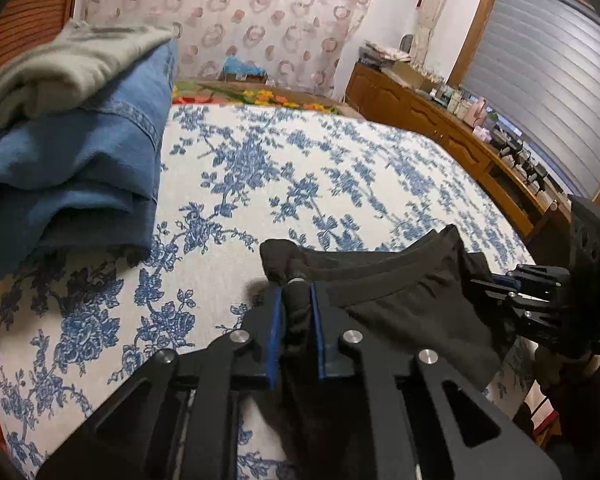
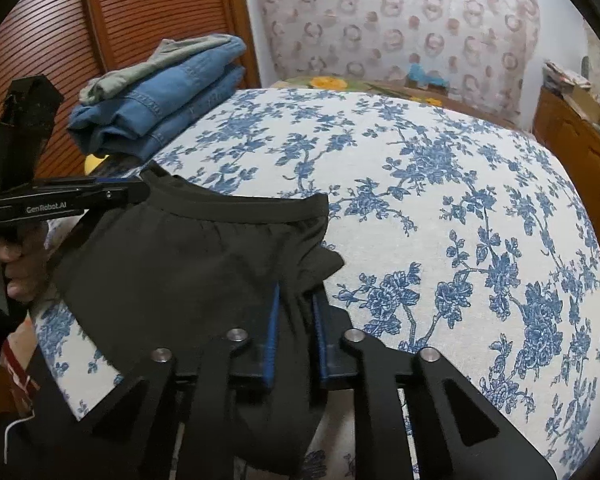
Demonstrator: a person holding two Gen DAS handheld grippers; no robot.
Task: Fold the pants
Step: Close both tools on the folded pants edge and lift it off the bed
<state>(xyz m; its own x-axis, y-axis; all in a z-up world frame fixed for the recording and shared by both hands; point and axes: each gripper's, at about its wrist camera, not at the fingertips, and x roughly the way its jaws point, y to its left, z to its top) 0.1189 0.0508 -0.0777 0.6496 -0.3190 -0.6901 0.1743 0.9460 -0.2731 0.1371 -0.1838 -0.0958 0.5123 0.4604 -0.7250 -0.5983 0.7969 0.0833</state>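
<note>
Black pants (image 1: 412, 300) with an elastic waistband hang between my two grippers over the near edge of the bed; they also show in the right wrist view (image 2: 172, 264). My left gripper (image 1: 295, 292) is shut on one end of the waistband, with black cloth bunched between its blue pads. My right gripper (image 2: 296, 300) is shut on the other end of the waistband. The right gripper shows at the right of the left wrist view (image 1: 480, 282). The left gripper shows at the left of the right wrist view (image 2: 142, 192).
The bed has a white cover with blue flowers (image 1: 300, 168). A stack of folded blue jeans with a grey-green garment on top (image 2: 160, 96) lies at the bed's far left. A wooden sideboard with small items (image 1: 460, 120) stands to the right.
</note>
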